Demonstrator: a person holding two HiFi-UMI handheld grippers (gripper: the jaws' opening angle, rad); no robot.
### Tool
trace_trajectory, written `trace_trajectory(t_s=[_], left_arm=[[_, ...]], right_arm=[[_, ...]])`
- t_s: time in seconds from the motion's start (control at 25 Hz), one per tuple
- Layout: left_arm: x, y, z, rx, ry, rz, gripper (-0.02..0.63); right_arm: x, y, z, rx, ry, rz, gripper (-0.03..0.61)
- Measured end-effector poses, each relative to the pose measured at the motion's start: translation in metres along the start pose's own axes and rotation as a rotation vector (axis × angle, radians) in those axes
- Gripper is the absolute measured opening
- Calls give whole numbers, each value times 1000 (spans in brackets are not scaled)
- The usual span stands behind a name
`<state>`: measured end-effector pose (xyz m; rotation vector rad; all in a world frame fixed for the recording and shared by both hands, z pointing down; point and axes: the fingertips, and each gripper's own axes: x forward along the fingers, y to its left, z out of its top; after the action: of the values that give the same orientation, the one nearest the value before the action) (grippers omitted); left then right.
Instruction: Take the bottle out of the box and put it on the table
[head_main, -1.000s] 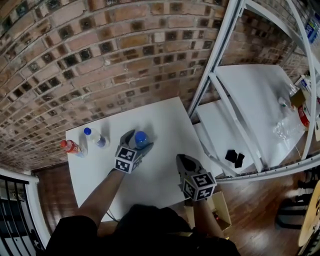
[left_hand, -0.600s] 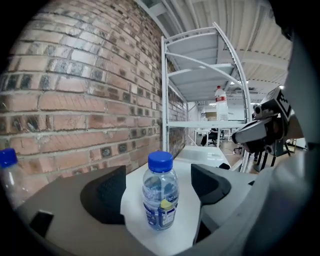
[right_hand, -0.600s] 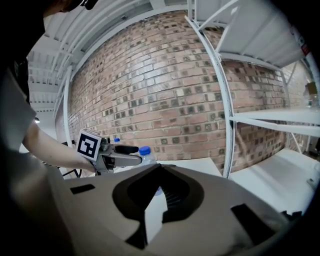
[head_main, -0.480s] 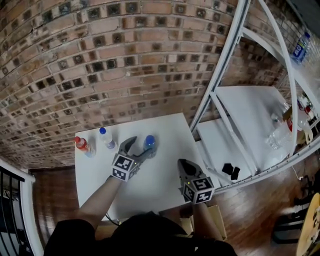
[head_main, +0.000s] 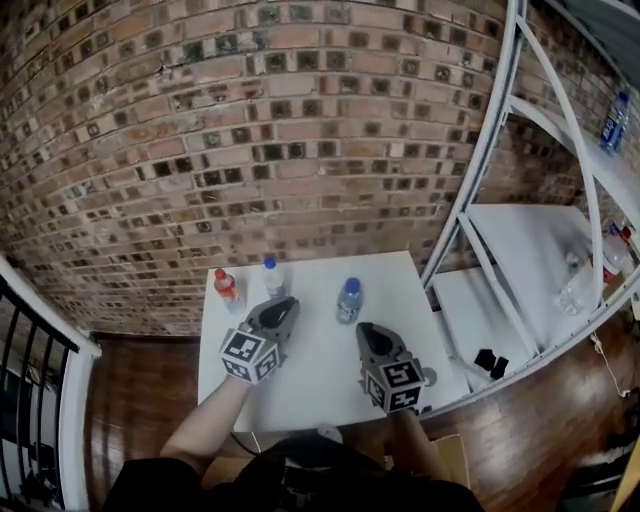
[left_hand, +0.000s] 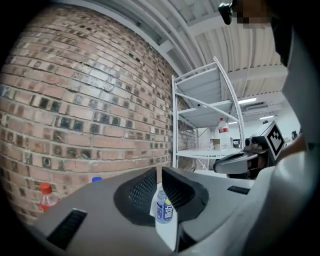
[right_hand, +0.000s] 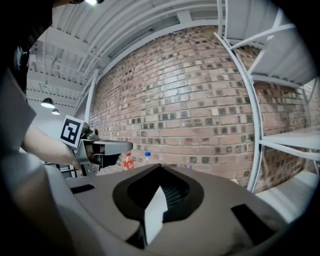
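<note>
1. Red-capped bottle (head_main: 227, 289): upright on the white surface (head_main: 320, 385), well to the left of the delivered bottle. It keeps the same place as a second ago.

2. Spare blue-capped bottle (head_main: 272, 277): upright and left of the delivered bottle, nearer to it than item 1 but clearly apart.

3. Left hand-held gripper (head_main: 283, 306): a second ago its jaws stood wide around the delivered bottle. Now it sits left of that bottle and clear of it. The jaws have just been closing and are drawn almost together with nothing between them. In the left gripper view I see the bottle only at a distance, through the narrow slit.

4. Delivered bottle (head_main: 349, 300): upright on the surface, standing on its own with nothing touching it. I judge this placement complete.

5. Right hand-held gripper (head_main: 366, 332): just on the near side of the delivered bottle, not touching it. It is clenched and empty.

6. White rack (head_main: 480, 170): well to the right of the delivered bottle and not involved.

Note: both tools are free, so I judge that a further fetch from the box could begin.
</note>
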<state>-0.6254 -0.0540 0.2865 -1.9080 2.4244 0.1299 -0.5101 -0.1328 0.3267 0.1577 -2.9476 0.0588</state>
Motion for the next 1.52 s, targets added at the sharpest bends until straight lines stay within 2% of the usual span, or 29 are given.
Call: trace_trajectory(t_s=[0.12, 0.24, 0.4, 0.56, 0.72, 0.88, 1.04, 1.2, 1.52], left_arm=[[-35, 0, 4, -10, -8, 17, 5], [-69, 2, 3, -8, 1, 42, 5], [-116, 8, 6, -16, -6, 128, 5], [-150, 23, 7, -24, -14, 210, 5], [-173, 25, 10, -19, -24, 217, 5], [-198, 28, 15, -13, -43, 225, 5], [-211, 31, 26, -17, -72, 242, 5], [-222, 3, 23, -3, -63, 240, 5], [-201, -18, 25, -8, -87, 290, 5]], right_arm=[[4, 23, 0, 37, -6, 27, 5], [3, 47, 1, 57, -33, 50, 5], [-10, 73, 0, 81, -73, 81, 5], [-16, 78, -14, 90, -32, 45, 3], [-37, 80, -16, 74, -43, 43, 3], [-71, 67, -15, 103, -62, 30, 2], [-88, 50, -3, 127, -107, 5, 2], [-99, 51, -2, 177, -156, -5, 2], [-95, 42, 10, 144, -144, 53, 2]])
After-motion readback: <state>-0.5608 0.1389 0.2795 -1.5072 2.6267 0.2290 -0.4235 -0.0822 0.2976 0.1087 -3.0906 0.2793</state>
